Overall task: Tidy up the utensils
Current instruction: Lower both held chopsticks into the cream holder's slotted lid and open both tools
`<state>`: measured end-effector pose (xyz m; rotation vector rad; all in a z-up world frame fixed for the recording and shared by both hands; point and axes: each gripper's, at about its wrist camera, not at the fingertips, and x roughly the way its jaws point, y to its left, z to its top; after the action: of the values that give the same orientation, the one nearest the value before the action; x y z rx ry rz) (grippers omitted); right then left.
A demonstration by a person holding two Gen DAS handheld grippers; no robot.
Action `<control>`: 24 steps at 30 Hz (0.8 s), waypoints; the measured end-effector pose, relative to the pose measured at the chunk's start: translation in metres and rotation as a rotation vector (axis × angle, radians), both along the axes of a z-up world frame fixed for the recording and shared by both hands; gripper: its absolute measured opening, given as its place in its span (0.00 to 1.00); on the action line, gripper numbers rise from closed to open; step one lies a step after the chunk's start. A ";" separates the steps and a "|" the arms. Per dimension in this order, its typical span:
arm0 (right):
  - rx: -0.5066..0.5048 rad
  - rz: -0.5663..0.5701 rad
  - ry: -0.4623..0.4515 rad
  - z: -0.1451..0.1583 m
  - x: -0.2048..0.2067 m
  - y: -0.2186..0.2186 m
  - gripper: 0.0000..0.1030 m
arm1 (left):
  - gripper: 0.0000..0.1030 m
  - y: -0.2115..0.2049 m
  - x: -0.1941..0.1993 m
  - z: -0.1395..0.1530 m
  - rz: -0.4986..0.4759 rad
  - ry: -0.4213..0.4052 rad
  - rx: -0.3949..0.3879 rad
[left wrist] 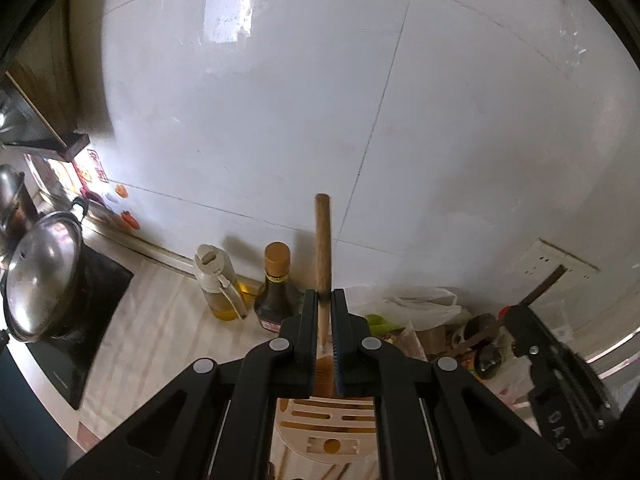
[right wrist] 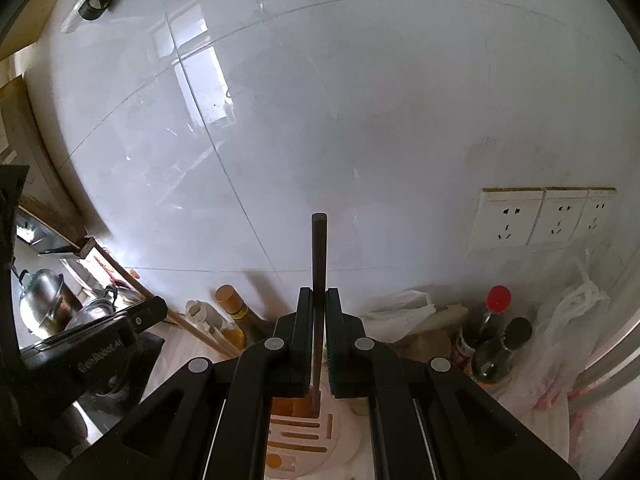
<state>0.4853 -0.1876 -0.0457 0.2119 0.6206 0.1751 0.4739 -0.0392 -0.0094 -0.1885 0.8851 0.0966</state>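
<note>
**Above the slotted holder, both grippers loaded**

Below your left gripper [left wrist: 325,300], clamped on a light wooden handle [left wrist: 322,240], sits the slotted utensil holder [left wrist: 328,420]. Your right gripper [right wrist: 319,300] is closed on a dark thin utensil [right wrist: 319,256], its lower end at the holder's slots [right wrist: 304,432]. Beyond stand an oil bottle [left wrist: 218,284], a sauce bottle [left wrist: 275,284] and the tiled wall [left wrist: 280,120].

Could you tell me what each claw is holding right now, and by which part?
The left claw grips a light wooden stick near its lower part. The right claw grips a dark stick around its middle, above the slotted holder.
</note>
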 end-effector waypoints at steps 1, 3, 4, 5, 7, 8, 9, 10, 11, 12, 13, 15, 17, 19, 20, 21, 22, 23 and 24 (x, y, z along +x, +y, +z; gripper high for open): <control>0.000 0.002 0.000 0.000 0.000 0.001 0.06 | 0.04 0.001 -0.001 0.002 -0.005 0.000 -0.012; 0.002 0.003 0.000 0.000 0.002 0.001 0.06 | 0.04 0.002 -0.002 0.004 -0.012 -0.005 -0.021; 0.004 0.005 0.001 -0.001 0.003 0.002 0.05 | 0.04 0.001 -0.003 0.005 -0.016 -0.005 -0.022; 0.008 0.005 0.002 -0.001 0.004 0.002 0.05 | 0.04 0.001 -0.003 0.006 -0.020 -0.006 -0.019; 0.014 0.007 -0.001 -0.002 0.004 0.002 0.06 | 0.04 0.000 -0.003 0.003 -0.029 0.002 -0.012; 0.017 0.008 -0.001 -0.003 0.005 0.003 0.05 | 0.04 0.001 -0.003 0.001 -0.033 0.009 -0.014; 0.017 0.008 -0.001 -0.004 0.005 0.004 0.06 | 0.04 0.001 -0.004 -0.001 -0.035 0.016 -0.018; 0.018 0.009 -0.001 -0.006 0.006 0.005 0.05 | 0.04 0.003 -0.004 -0.002 -0.036 0.020 -0.020; 0.018 0.010 0.000 -0.007 0.006 0.005 0.05 | 0.04 0.004 -0.005 -0.005 -0.041 0.028 -0.019; 0.019 0.011 0.003 -0.007 0.007 0.005 0.06 | 0.04 0.004 -0.006 -0.007 -0.044 0.034 -0.017; 0.021 0.012 0.009 -0.008 0.008 0.006 0.06 | 0.04 0.004 -0.006 -0.009 -0.047 0.039 -0.015; 0.025 0.010 0.015 -0.012 0.010 0.005 0.06 | 0.04 0.004 -0.005 -0.014 -0.055 0.051 -0.008; 0.037 0.009 0.016 -0.015 0.011 0.005 0.06 | 0.04 0.004 -0.003 -0.019 -0.066 0.058 -0.002; 0.049 0.004 0.012 -0.017 0.012 0.004 0.06 | 0.04 0.001 0.000 -0.024 -0.080 0.064 0.006; 0.056 0.005 0.009 -0.018 0.013 0.004 0.06 | 0.04 0.000 0.002 -0.027 -0.088 0.068 0.014; 0.060 0.004 0.005 -0.018 0.013 0.004 0.06 | 0.04 -0.001 0.004 -0.030 -0.094 0.068 0.018; 0.060 0.004 -0.002 -0.019 0.014 0.004 0.06 | 0.04 -0.002 0.005 -0.032 -0.099 0.069 0.018; 0.056 0.003 -0.008 -0.020 0.014 0.005 0.06 | 0.04 -0.002 0.007 -0.037 -0.110 0.074 0.011; 0.052 0.002 -0.018 -0.021 0.014 0.005 0.06 | 0.04 -0.002 0.008 -0.039 -0.116 0.077 0.008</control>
<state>0.4996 -0.1822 -0.0664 0.2592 0.5989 0.1948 0.4819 -0.0409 -0.0488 -0.1265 0.9700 -0.0006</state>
